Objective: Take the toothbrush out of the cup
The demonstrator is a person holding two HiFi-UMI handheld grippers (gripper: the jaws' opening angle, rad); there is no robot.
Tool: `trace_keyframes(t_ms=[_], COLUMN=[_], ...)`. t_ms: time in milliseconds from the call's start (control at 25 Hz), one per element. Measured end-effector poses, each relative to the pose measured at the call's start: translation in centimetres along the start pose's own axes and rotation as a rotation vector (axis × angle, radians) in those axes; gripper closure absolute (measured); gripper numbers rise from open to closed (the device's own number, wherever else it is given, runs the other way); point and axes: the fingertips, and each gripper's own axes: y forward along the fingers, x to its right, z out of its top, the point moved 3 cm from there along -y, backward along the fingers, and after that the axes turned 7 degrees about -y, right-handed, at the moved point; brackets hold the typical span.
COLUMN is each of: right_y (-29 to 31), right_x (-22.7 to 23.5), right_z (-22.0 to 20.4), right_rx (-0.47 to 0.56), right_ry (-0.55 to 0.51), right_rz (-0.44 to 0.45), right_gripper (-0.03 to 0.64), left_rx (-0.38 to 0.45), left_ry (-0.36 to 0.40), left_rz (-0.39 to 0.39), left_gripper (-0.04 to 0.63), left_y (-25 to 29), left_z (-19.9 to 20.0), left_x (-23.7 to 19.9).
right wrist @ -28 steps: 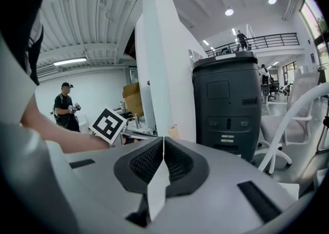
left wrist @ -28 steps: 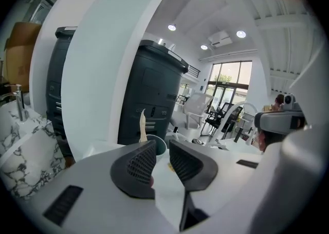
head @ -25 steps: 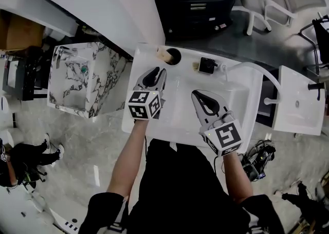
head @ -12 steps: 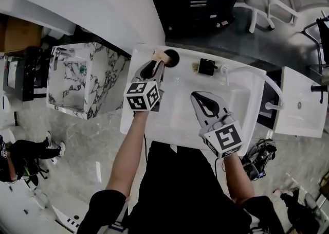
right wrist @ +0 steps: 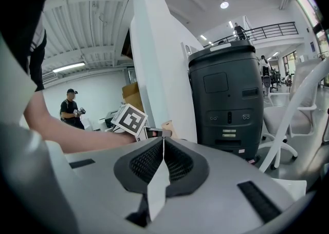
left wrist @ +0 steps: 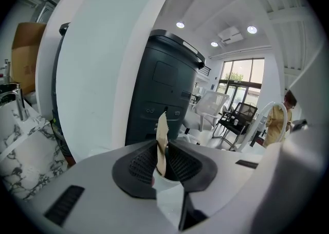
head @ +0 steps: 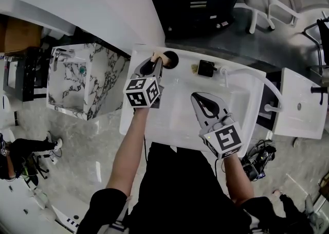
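Your left gripper (left wrist: 163, 150) is closing its jaws with the tan toothbrush (left wrist: 162, 132) standing upright between the ribbed pads (left wrist: 140, 166) — its notched tip pokes above them. Just below it shows the white rim of the cup (left wrist: 171, 183). Behind rises a dark grey cabinet (left wrist: 162, 84) — white chairs (left wrist: 213, 107) stand beyond, to its right

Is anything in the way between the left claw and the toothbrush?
No, nothing visible is in the way. The toothbrush, sticking up from the cup, already stands between the jaws of the left claw, which are closing around it.
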Motion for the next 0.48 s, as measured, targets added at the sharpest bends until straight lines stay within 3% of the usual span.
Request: trace_keyframes(t_ms=[480], right_y=[-0.6], right_x=[-0.1], right_z=[0.2], right_rx=[0.021], right_ry=[0.048], right_rz=[-0.008], right_gripper=[0.584], left_rx=[0.019], left_ry=[0.008], left_rz=[-0.025], left_gripper=[0.552], left_y=[-0.3], left_z=[1.0], left_x=[0.3])
